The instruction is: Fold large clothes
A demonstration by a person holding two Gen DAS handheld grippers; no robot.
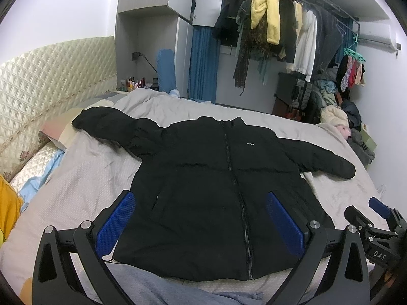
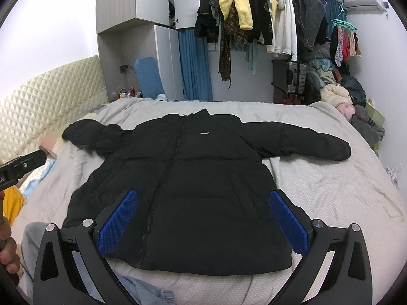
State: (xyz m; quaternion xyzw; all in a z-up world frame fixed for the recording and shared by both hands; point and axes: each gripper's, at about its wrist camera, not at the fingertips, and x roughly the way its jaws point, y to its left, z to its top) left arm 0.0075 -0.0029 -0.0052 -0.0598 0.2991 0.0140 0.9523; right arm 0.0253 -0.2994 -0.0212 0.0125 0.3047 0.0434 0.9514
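Your left gripper [image 1: 201, 218] and right gripper [image 2: 203, 218] hover spread wide over the flat, zipped jacket [image 1: 216, 190] on the bed [image 2: 330, 190].

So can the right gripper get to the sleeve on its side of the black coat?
Probably yes. The right gripper hangs open above the black jacket, and the sleeve lies flat on the grey bedcover with nothing on it or in between.
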